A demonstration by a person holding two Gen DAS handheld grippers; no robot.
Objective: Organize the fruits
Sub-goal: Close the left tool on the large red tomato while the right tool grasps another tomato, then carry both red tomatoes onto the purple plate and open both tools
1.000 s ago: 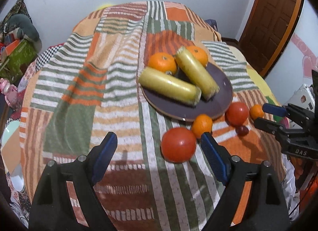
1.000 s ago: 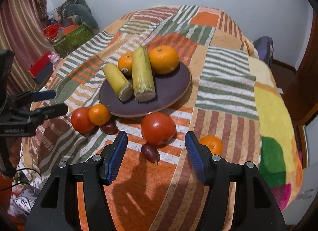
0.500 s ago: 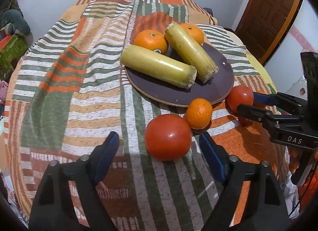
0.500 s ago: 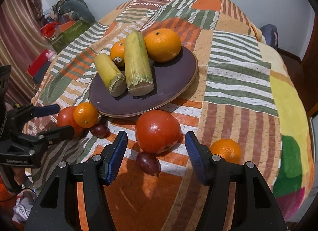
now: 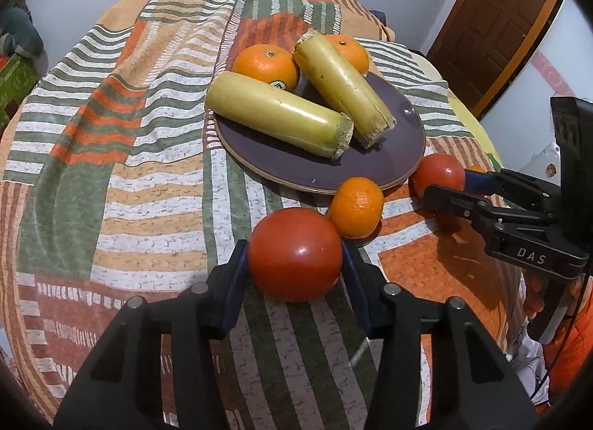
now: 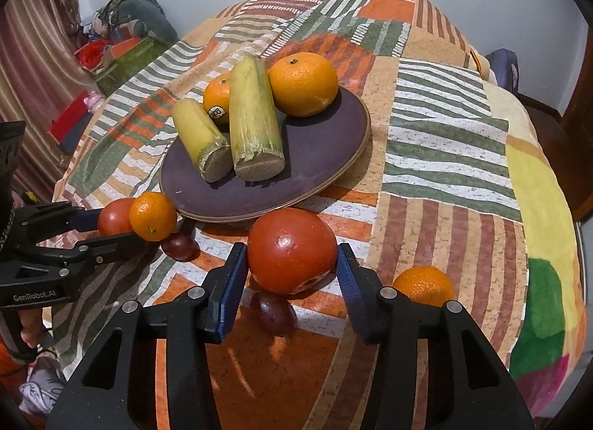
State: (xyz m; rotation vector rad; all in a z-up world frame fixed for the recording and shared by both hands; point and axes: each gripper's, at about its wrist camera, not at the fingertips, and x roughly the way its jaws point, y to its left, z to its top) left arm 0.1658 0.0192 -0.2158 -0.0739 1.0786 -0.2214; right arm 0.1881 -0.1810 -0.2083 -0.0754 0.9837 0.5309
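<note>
- Two hand-held claws work over a bed under a striped orange, green & white blanket (image 5: 111, 170).
- Left claw (image 5: 294, 263): its jaws have just been closing and now clench a big red tomato (image 5: 294, 254), blue pads tight on both sides. The tomato sits on the blanket, just in front of the plate.
- Right claw (image 6: 291, 263): jaws likewise just closed in, now grasping a 2nd red tomato (image 6: 291, 250), pads pressed to both sides, just in front of the plate's near rim.
- Dark purple plate (image 6: 315, 156) lies mid-bed w/ 2 yellow-green cane pieces (image 6: 254, 119) lying side by side and 2 oranges (image 6: 304, 83) behind them.
- A small orange (image 5: 355, 206) touches the left claw's tomato, between it & the plate rim.
- Another small orange (image 6: 424, 285) lies on the blanket just right of the right claw.
- A dark purple fruit (image 6: 274, 313) sits under the right claw's tomato; a 2nd one (image 6: 179, 245) lies near the small orange by the left claw.
- Brown wooden door (image 5: 493, 22) stands at far right in the left view.
</note>
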